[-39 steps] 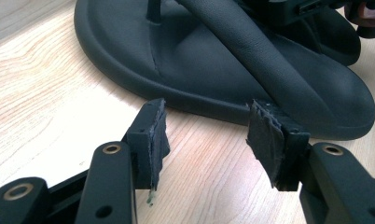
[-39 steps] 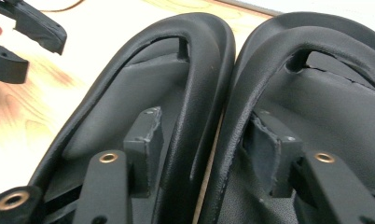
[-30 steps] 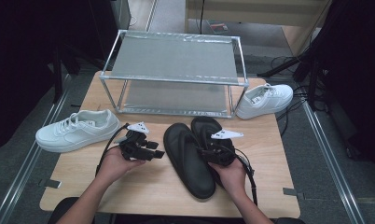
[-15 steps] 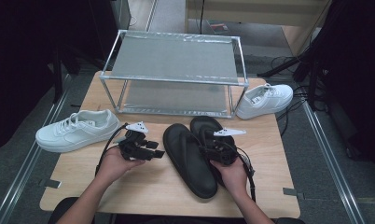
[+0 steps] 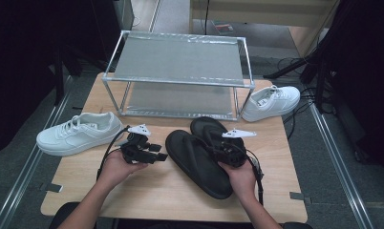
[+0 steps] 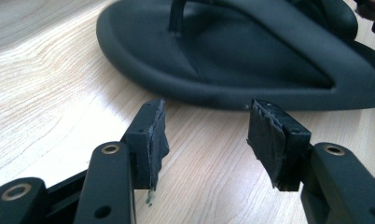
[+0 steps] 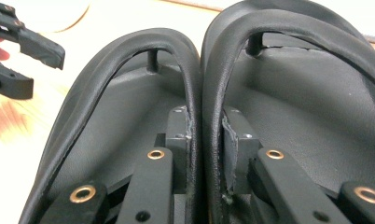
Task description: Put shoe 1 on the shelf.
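Observation:
Two black flip-flops lie side by side on the wooden table (image 5: 133, 200), the nearer one (image 5: 195, 164) left of the farther one (image 5: 204, 128). My right gripper (image 5: 219, 150) sits over them. In the right gripper view its jaws have just been closing, and the right gripper (image 7: 206, 135) pinches the two neighbouring straps together, the left sandal's strap (image 7: 129, 49) and the right sandal's strap (image 7: 307, 28). My left gripper (image 5: 160, 156) stands open, just left of the nearer flip-flop (image 6: 232, 60). The left gripper (image 6: 206, 135) has only bare table between its pads.
A metal two-tier rack (image 5: 178, 78) stands at the back of the table. One white sneaker (image 5: 78, 133) lies at the left edge, another (image 5: 271, 101) at the right beside the rack. Cables trail from both grippers. Dark floor surrounds the table.
The right gripper has shifted slightly over the flip-flops. The left hand, the sneakers and the rack keep their places.

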A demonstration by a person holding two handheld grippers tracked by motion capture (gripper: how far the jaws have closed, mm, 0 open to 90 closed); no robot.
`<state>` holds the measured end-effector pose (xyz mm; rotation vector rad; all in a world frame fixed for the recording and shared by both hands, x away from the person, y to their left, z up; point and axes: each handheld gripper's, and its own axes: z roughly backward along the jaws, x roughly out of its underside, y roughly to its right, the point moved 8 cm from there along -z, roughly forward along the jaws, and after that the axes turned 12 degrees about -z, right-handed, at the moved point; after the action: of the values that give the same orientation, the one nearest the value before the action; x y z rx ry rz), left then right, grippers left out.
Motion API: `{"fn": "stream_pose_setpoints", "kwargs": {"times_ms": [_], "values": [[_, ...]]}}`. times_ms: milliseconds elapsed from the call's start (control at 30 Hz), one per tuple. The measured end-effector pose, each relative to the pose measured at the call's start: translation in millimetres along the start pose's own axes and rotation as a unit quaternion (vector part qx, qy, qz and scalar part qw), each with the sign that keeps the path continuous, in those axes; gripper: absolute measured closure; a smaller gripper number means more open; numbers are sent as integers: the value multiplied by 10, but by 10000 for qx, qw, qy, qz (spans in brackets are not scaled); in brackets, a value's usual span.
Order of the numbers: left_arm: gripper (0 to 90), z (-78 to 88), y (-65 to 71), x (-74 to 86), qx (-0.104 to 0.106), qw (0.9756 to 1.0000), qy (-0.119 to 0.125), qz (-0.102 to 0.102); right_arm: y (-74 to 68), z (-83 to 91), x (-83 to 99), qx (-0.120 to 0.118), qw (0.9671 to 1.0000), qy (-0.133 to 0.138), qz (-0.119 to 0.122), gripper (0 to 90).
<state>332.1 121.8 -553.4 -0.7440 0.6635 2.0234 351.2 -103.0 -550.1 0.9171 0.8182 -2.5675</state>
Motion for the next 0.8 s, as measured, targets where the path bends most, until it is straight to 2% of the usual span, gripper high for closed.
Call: {"fn": "stream_pose_setpoints", "kwargs": {"times_ms": [300,800], "values": [[460,71,3,94,-110,9999,-5,71,-28,-2,-122,-71,9999,95,78,761],[450,222,16,268,-318,9991,97,250,-27,-168,-345,-85,9998,68,171,760]]}}
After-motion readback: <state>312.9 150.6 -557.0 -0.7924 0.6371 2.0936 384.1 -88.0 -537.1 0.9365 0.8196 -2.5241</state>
